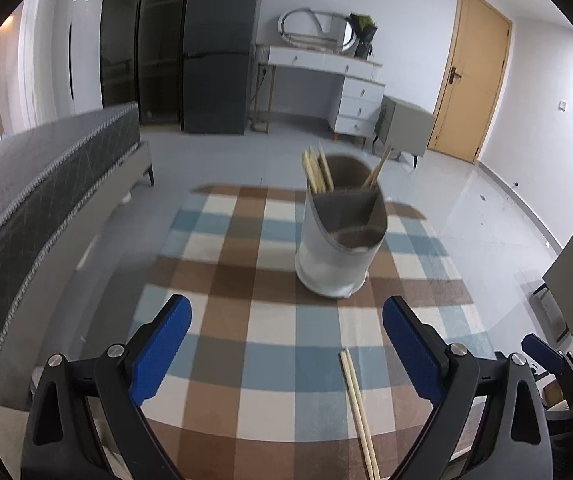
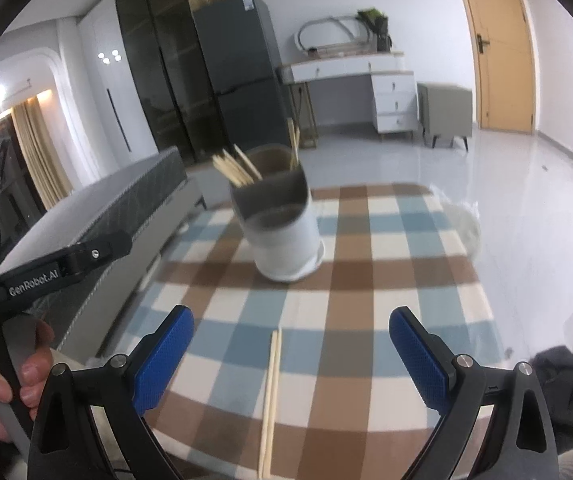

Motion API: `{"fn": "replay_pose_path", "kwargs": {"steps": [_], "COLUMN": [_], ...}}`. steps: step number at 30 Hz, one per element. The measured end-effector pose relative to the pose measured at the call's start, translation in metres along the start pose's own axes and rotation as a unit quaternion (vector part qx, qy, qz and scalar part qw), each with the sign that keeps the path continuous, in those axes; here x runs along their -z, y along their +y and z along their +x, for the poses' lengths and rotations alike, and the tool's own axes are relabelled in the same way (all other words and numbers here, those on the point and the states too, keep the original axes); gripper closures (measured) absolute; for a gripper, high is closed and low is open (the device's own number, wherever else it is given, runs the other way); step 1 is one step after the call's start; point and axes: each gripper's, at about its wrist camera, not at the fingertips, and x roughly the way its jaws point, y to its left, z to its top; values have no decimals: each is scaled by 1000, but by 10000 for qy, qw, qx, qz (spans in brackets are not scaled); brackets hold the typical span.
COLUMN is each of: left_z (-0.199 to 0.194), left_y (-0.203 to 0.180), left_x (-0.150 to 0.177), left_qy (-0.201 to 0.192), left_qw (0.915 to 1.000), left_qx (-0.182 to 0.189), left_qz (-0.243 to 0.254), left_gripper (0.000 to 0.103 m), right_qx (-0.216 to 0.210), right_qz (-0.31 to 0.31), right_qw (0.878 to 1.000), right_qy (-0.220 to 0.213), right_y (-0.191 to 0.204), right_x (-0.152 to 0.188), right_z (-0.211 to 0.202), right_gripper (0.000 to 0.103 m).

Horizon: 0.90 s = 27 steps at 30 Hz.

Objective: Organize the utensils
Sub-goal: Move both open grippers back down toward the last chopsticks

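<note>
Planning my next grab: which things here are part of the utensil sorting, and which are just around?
Job:
- loose chopsticks on the checked tablecloth
- utensil holder, chopsticks already inside
- left gripper and right gripper, both open

Just around:
- fridge
- white desk
- door
- bed

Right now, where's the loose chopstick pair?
The chopstick pair lies flat on the checked cloth, between the right hand-held gripper fingers, short of the holder.
</note>
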Motion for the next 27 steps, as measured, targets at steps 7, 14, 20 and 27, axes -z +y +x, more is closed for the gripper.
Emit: {"fn": "replay_pose_path", "kwargs": {"steps": [7,14,20,27], "left_z": [32,50,50,62], "left_y": [12,35,40,51], "left_x": [19,12,4,5], "left_qy": [477,960,990,1324], "left_qw": [9987,9920,9903,9838], "left_qx": [6,15,51,113], "left_qz": [-165,-821,-972,-1202], "left_gripper": [9,9,9,9], "right_qx": [118,192,263,396], "right_qz": [140,-47,-176,-518], "right_qw": [9976,9913,9827,9736], "right_qy": [662,1304,1826,2187], "right_y": [-6,3,7,18], "right_x": [13,23,28,37], "right_z": [36,76,119,152], "right_gripper": [4,16,42,58]}}
